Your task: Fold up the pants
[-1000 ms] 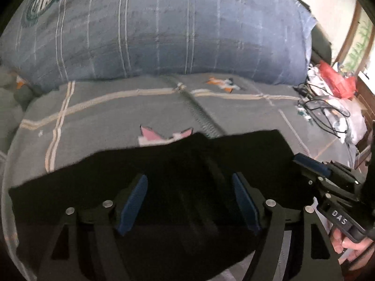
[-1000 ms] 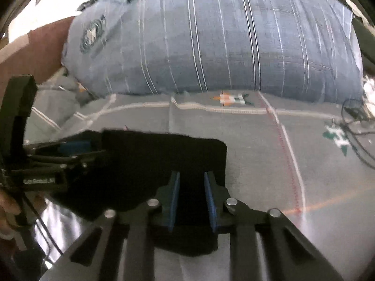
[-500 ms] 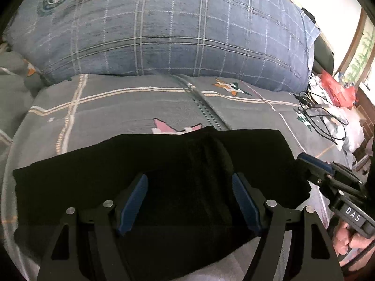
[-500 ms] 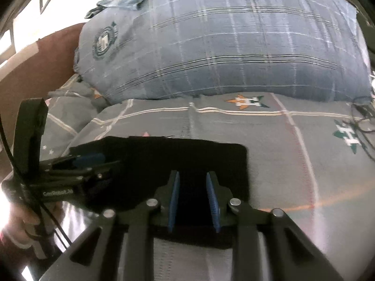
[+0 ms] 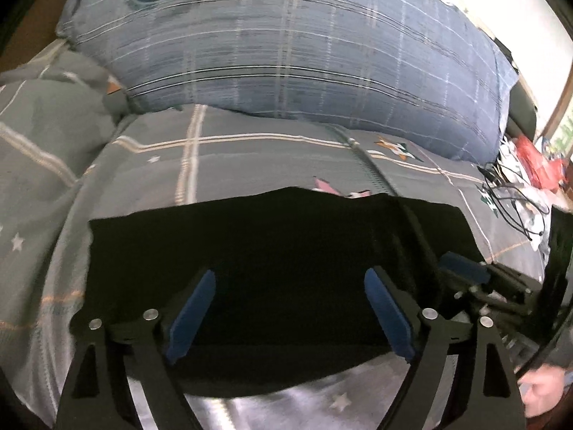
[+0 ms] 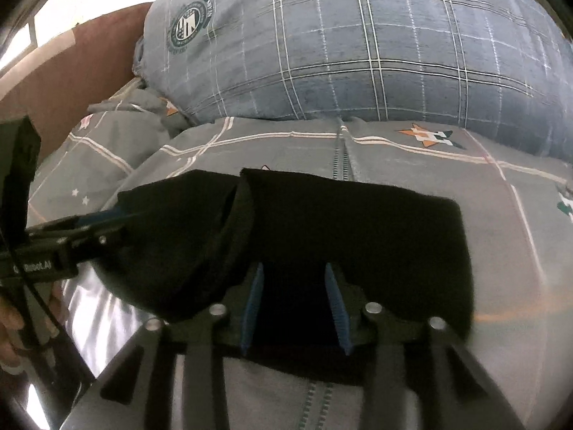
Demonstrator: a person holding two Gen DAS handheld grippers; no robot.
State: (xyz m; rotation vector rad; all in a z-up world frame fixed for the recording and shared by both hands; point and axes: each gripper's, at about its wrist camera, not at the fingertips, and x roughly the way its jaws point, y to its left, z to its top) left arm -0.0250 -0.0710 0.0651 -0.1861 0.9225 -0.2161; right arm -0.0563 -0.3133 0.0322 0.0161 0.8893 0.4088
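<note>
The black pants lie folded into a flat dark rectangle on the grey bedspread. My left gripper is open, its blue pads wide apart, just above the near part of the pants. My right gripper is open with a narrower gap over the near edge of the pants. In the right wrist view the left part of the pants bulges up in a rounded fold. Each gripper shows in the other's view: the right one at the far right, the left one at the far left.
A big blue plaid pillow lies along the back of the bed, also in the right wrist view. Black cables and red and white clutter lie at the right. A brown headboard stands at the left.
My right gripper's fingers have spread apart from a near-shut gap. Both grippers have drawn back and the pants show fuller in both views; a fold now bulges at their left.
</note>
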